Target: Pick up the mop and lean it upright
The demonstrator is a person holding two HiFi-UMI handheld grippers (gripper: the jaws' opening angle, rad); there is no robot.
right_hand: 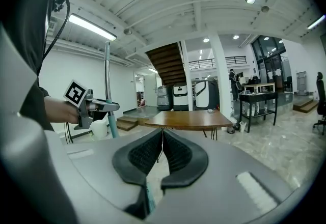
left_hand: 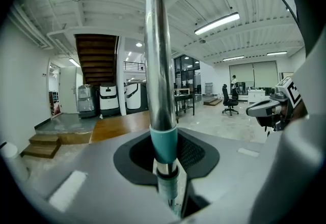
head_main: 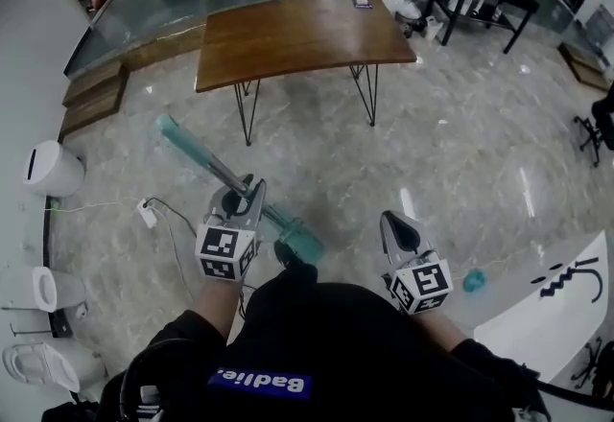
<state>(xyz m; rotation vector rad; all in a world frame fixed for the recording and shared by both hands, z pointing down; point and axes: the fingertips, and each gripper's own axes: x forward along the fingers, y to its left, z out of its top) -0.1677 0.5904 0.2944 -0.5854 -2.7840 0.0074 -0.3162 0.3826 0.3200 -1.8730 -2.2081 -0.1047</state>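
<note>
Little writing can be read: a blue patch (head_main: 261,382) with white letters sits on the person's dark top, upside down from the head view, and a white board (head_main: 537,310) just right of the right hand-held gripper (head_main: 393,221) carries black scribbles that form no clear word. Each of the two hand-held grippers bears one cube printed with black-and-white square markers, one (head_main: 226,252) behind the left jaws and one (head_main: 422,286) behind the right. The left hand-held gripper (head_main: 247,195) is clamped on the one mop (head_main: 206,161). In the left gripper view the jaws pinch the pole just below a teal collar (left_hand: 164,141), and the silver pole (left_hand: 155,55) rises straight up out of them. In the head view the pole slants ahead and to the left of that gripper to a teal end (head_main: 173,132), while the teal lower part (head_main: 299,240) lies behind the jaws, close to the person's body and between the two grippers. The right hand-held gripper has its jaw tips together with nothing between them, and it stands apart from the mop. Ahead of both grippers is one wooden surface (head_main: 297,32) on thin black legs, with one small item (head_main: 362,0) at its far edge. Well to the left of the left gripper three white containers (head_main: 53,169) line the wall, and one white power strip (head_main: 147,212) with its cord lies on the floor beside that gripper. One small teal thing (head_main: 474,281) lies on the floor just right of the right gripper.
</note>
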